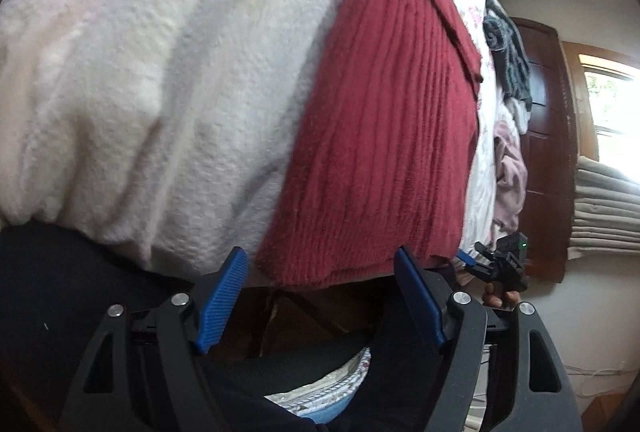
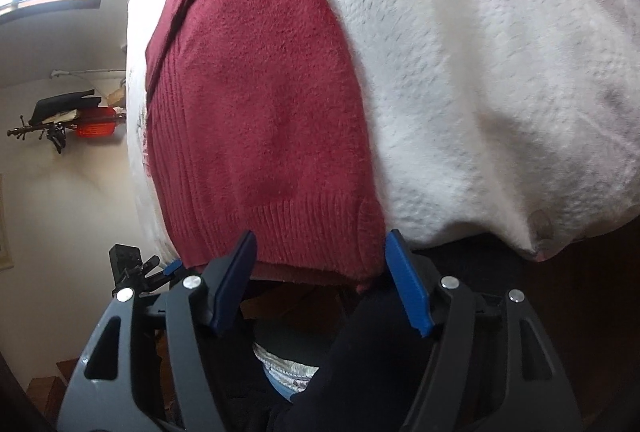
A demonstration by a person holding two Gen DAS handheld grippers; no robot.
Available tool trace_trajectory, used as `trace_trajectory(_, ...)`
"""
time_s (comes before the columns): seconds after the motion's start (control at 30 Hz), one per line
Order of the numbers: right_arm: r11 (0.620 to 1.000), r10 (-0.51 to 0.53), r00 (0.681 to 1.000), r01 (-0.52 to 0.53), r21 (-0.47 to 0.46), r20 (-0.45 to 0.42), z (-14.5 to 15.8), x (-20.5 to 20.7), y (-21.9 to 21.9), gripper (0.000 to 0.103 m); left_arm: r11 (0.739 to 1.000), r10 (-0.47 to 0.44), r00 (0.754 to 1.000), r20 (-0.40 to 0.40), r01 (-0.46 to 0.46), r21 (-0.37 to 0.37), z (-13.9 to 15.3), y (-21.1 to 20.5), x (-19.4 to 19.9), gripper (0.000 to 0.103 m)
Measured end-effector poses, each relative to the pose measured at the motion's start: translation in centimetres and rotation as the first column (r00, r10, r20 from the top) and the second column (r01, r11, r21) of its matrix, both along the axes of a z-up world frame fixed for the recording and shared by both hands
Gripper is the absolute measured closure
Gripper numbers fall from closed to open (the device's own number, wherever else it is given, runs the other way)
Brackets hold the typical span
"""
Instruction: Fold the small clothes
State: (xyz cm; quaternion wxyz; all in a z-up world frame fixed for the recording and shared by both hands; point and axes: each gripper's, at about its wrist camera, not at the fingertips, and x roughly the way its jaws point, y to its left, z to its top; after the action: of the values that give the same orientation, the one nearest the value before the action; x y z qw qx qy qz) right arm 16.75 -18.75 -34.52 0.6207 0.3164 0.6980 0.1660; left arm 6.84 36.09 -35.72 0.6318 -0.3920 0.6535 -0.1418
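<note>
Left wrist view is showing the left tool (image 1: 320,272) standing open, its blue pads (image 1: 222,298) spread apart just short of the near hem of the red knit sweater (image 1: 384,136). That sweater is lying flat on the white fleece blanket (image 1: 152,80) covering the bed. Right wrist view is showing the right tool (image 2: 320,260) also standing open, its pads (image 2: 408,284) straddling the sweater's ribbed hem corner without clamping it.

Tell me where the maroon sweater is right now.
The maroon knit sweater lies flat on the white fleece blanket, its ribbed hem at the bed's near edge, just ahead of both open tools in each wrist view.
</note>
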Motion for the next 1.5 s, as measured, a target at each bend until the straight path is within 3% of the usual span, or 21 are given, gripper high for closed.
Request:
trace_trajectory(0.3, 1.000, 0.009, 1.000, -0.009, -0.016, -0.011, -0.7, 0.1, 0.7, 0.036, 0.998, -0.065, 0.998, -0.019, 0.065, 0.012, -1.1, -2.7, 0.7, 0.027)
trace_trajectory(0.47, 1.000, -0.004, 1.000, 0.003, -0.008, -0.021, -1.2, 0.2, 0.0, 0.037, 0.999, -0.050, 0.999, -0.018, 0.050, -0.005, -1.4, -2.6, 0.7, 0.028)
trace_trajectory(0.73, 1.000, 0.029, 0.999, -0.029, 0.005, -0.029, -1.7, 0.6, 0.4, 0.035, 0.998, -0.065, 0.997, -0.036, 0.065, 0.008, -1.6, -2.2, 1.0, 0.047)
trace_trajectory(1.03, 0.998, 0.066, 0.997, -0.065, 0.028, -0.031, -2.0, 0.5, 0.6, 0.039, 1.000, 0.001, 0.999, -0.042, -0.002, -0.028, -2.0, -1.7, 0.5, 0.048)
trace_trajectory(1.13, 0.996, 0.078, 0.997, -0.077, 0.040, -0.028, -2.0, -0.1, 0.6, 0.065, 0.999, -0.015, 0.999, -0.049, 0.014, -0.033, -1.7, -2.4, 0.3, 0.081)
trace_trajectory(1.17, 0.996, 0.079, 0.997, -0.078, 0.046, -0.026, -2.0, -0.2, 0.6, 0.078, 0.999, -0.014, 0.999, -0.051, 0.012, -0.035, -1.6, -2.4, 0.2, 0.085)
trace_trajectory(1.27, 0.997, 0.060, 0.998, -0.059, 0.049, -0.008, -1.8, -0.7, 0.2, 0.095, 0.998, 0.015, 0.999, -0.051, -0.018, -0.052, -1.4, -2.2, 0.0, 0.094)
trace_trajectory(1.5, 0.992, -0.006, 0.997, -0.004, 0.129, 0.075, 0.8, -1.2, -0.5, 0.098, 0.989, 0.090, 0.996, 0.022, -0.087, -0.122, 2.0, -1.5, -0.5, 0.097)
